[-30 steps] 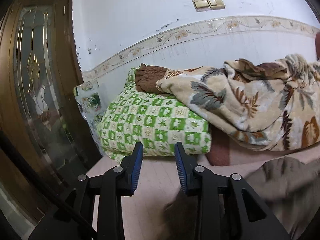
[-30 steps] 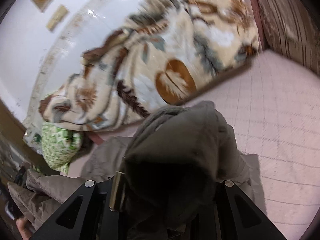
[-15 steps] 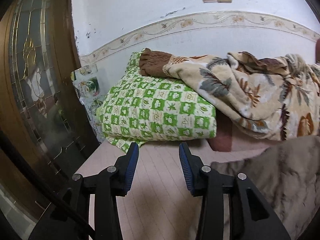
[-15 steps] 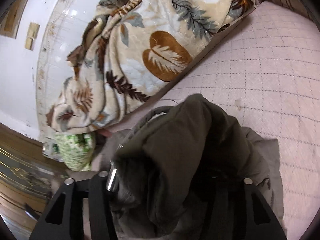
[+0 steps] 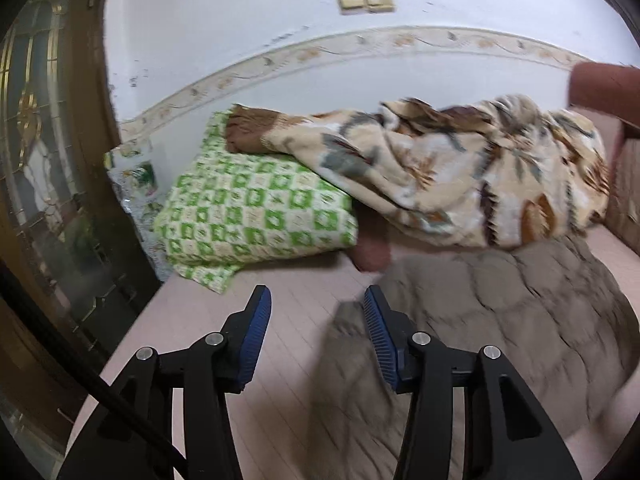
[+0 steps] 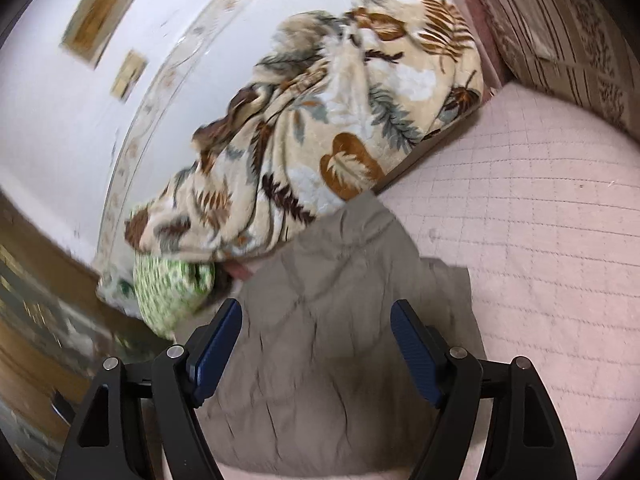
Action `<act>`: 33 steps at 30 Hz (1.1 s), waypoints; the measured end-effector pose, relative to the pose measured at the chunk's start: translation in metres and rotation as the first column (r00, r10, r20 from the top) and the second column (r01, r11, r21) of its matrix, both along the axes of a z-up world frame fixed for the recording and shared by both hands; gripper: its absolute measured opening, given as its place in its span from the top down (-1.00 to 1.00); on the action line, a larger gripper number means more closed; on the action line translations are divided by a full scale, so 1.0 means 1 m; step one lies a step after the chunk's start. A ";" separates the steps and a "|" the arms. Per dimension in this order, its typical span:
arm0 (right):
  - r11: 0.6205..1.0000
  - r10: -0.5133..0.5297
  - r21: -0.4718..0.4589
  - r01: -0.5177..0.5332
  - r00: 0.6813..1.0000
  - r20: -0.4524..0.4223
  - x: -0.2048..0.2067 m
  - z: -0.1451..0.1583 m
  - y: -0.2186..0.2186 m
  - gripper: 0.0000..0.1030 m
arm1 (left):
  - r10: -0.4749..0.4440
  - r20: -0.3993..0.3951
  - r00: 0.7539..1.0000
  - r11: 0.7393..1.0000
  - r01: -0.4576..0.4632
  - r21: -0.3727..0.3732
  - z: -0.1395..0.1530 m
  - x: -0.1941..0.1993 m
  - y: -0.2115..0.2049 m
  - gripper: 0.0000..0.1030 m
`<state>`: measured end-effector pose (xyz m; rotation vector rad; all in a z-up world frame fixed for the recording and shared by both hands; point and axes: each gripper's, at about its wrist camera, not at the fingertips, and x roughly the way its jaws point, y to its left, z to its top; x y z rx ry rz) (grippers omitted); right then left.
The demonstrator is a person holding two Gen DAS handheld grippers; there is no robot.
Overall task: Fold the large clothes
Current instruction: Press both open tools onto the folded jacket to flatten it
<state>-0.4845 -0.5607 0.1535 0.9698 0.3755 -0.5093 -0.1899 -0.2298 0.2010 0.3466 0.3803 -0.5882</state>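
My right hand-held gripper [image 6: 316, 344] has just been opening, jaws spread wide over the grey quilted jacket [image 6: 332, 344] lying on the pink bed [image 6: 540, 240], nothing pinched. My left hand-held gripper [image 5: 318, 332] has also been opening, empty, at the jacket's edge.

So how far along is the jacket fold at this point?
Done, it seems: one fold, since the grey quilted jacket lies flat on the pink bed cover with a straight edge on one side. In hand: nothing. The right gripper has just been opening and is above the jacket, nothing between its fingers; the left gripper is open and empty too. Left: probably further folds; its near end is hidden.
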 end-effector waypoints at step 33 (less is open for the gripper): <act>0.924 0.065 -0.314 -0.220 0.897 -0.437 0.092 -0.084 0.087 -0.69 | -0.003 -0.308 0.951 0.992 0.042 0.120 -0.139 0.005 -0.074 -0.17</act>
